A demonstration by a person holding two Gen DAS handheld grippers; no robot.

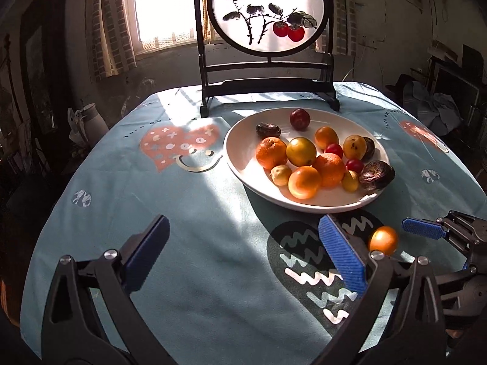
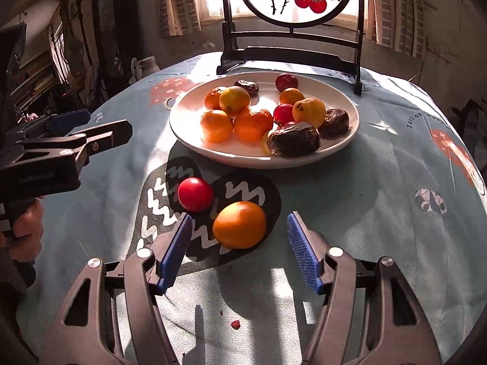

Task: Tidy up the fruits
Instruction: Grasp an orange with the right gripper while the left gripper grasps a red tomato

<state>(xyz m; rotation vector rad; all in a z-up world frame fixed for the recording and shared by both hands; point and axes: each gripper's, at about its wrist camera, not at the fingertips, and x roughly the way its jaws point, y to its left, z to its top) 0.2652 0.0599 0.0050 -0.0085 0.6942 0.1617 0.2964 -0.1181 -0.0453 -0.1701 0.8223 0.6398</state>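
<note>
Table (image 2: pixel 380 213): round, draped in a pale blue cloth printed with hearts and a dark squiggle patch.
Plate (image 2: pixel 188 127): wide white ceramic dish at the far middle of the table, just in front of the screen's feet.
Fruit on plate (image 1: pixel 301 164): a heap of oranges, yellow round fruits, small red ones and dark wrinkled ones, mostly touching one another.
Loose orange (image 2: pixel 239 225): smooth round orange fruit lying on the dark patch of the cloth, near of the plate and apart from it.
Loose red fruit (image 2: pixel 195 194): small glossy red ball just left and far of the loose orange, close beside it.
Right claw (image 2: pixel 240 251): blue-padded fingers spread wide, gripping nothing; the loose orange sits between the tips, touching neither pad.
Left claw (image 1: pixel 243 258): fingers spread wide over bare cloth, to the left of the loose fruit, holding nothing.
Screen (image 1: pixel 268 45): black wooden stand carrying a round white panel painted with two red fruits on a branch, upright at the far edge.
Window (image 1: pixel 164 6): bright, behind the screen.
</note>
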